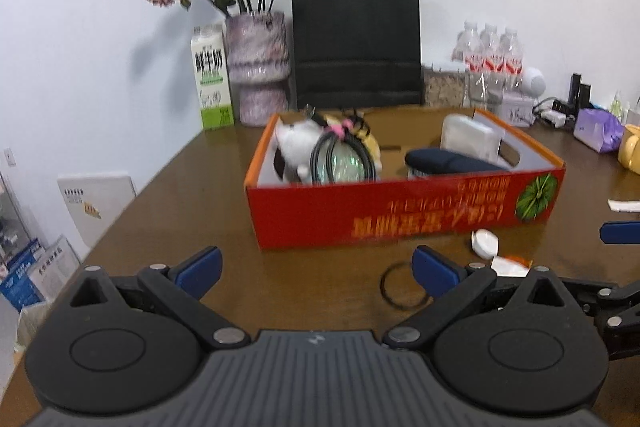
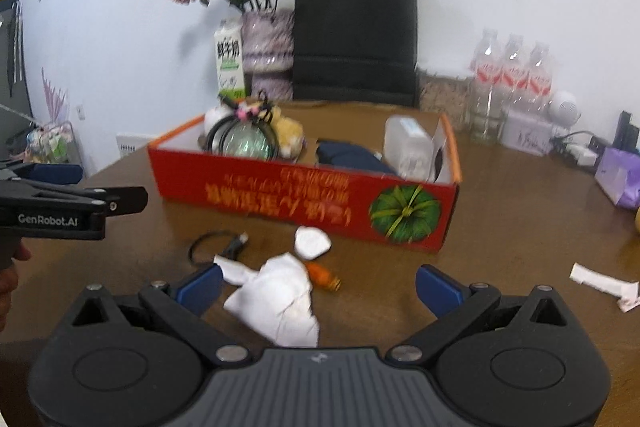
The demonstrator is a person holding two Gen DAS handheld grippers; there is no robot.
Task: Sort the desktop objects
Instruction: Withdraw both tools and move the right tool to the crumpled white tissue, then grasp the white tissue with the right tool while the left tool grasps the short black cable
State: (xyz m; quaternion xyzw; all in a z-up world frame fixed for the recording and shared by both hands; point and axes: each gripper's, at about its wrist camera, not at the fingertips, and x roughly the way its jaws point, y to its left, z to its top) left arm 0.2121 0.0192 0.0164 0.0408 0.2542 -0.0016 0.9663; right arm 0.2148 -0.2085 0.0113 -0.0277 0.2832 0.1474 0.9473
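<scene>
A red cardboard box (image 1: 400, 215) (image 2: 304, 203) stands mid-table, holding a white plush toy (image 1: 296, 143), a round black-rimmed lens (image 1: 344, 163) (image 2: 246, 143), a dark blue case (image 1: 448, 161) and a white plastic container (image 1: 468, 137) (image 2: 408, 145). My left gripper (image 1: 318, 269) is open above bare wood, a black ring cable (image 1: 400, 287) just inside its right finger. My right gripper (image 2: 320, 287) is open over crumpled white paper (image 2: 280, 303), an orange vial (image 2: 324, 277), a white cap (image 2: 312, 243) and a black cable (image 2: 216, 247).
At the back stand a milk carton (image 1: 212, 79), a vase of dried flowers (image 1: 260, 63), a black paper bag (image 1: 356, 35) and water bottles (image 1: 488, 55). A purple tissue pack (image 2: 618, 177) and a paper strip (image 2: 604, 285) lie right. The table edge drops off left.
</scene>
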